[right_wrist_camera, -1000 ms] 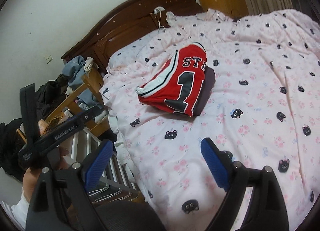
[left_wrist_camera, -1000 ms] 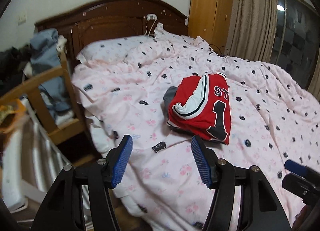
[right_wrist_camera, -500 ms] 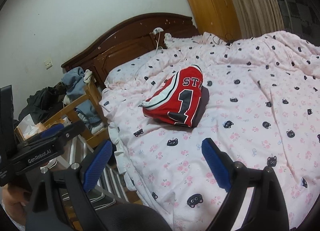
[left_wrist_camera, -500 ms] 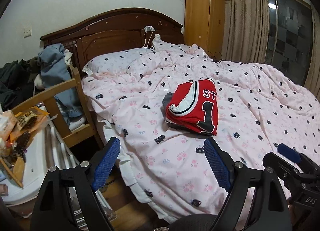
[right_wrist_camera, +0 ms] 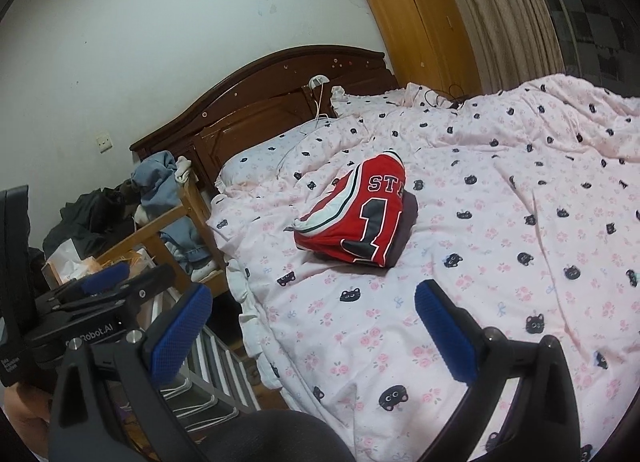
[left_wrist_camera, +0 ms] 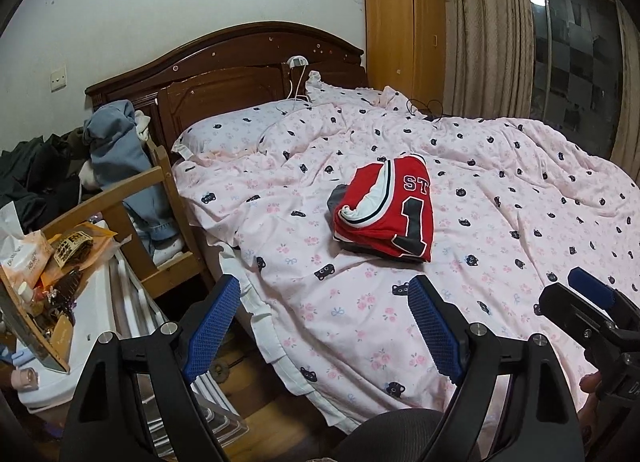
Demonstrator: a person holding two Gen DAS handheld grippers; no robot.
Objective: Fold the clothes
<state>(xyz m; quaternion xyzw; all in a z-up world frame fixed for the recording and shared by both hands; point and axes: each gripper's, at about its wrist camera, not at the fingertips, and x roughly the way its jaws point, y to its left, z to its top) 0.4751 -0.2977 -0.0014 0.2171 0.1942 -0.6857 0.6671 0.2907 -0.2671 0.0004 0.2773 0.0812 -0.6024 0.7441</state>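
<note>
The red jersey [left_wrist_camera: 394,208] lies folded on the bed [left_wrist_camera: 500,190]. Both the left gripper [left_wrist_camera: 324,318] and the right gripper [right_wrist_camera: 312,326] have their fingers apart and empty, just opened wider. This fold seems finished; the next move probably calls for another garment.

Folded red jersey on the bed

The red basketball jersey [left_wrist_camera: 394,208] with white trim and a black number 1 lies folded on a dark grey garment [left_wrist_camera: 335,200], on the pink cat-print duvet [left_wrist_camera: 500,222], below the pillow [left_wrist_camera: 232,128].
</note>
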